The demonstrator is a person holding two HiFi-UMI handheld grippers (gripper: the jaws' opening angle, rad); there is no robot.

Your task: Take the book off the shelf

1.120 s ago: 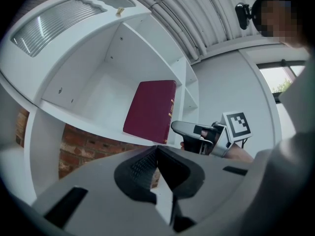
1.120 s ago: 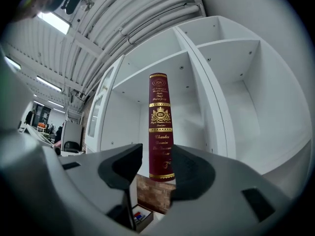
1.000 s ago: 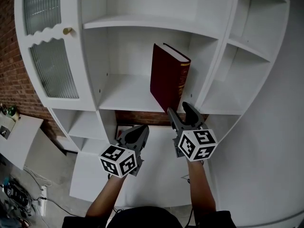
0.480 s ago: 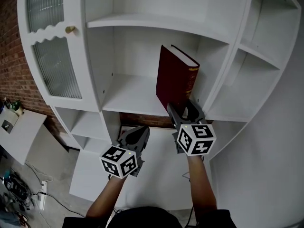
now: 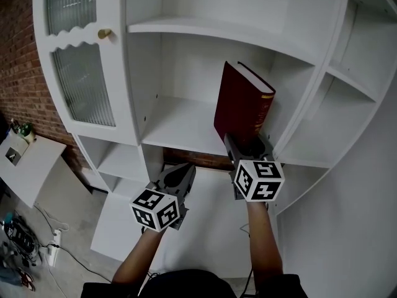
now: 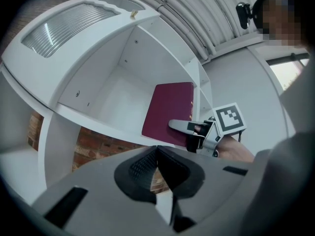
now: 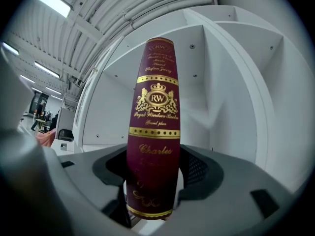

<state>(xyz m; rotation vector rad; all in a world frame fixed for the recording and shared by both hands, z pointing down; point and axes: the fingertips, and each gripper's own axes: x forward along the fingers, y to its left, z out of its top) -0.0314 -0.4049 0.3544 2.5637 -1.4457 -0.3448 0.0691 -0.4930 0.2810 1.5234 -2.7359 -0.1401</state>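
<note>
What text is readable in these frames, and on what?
"RW": book spine, in the top oval and again in the crest.
"Charles": same spine, lower down.
The script line under the crest looks like "Royal Windsor Books"; not certain.
The small script at the spine's top and the gold lettering below "Charles" are too small or dark to read.
Marker cubes: square patterns only, no letters.

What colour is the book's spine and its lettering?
Dark red book with gold lettering and bands; clearest in the right gripper view.
</note>
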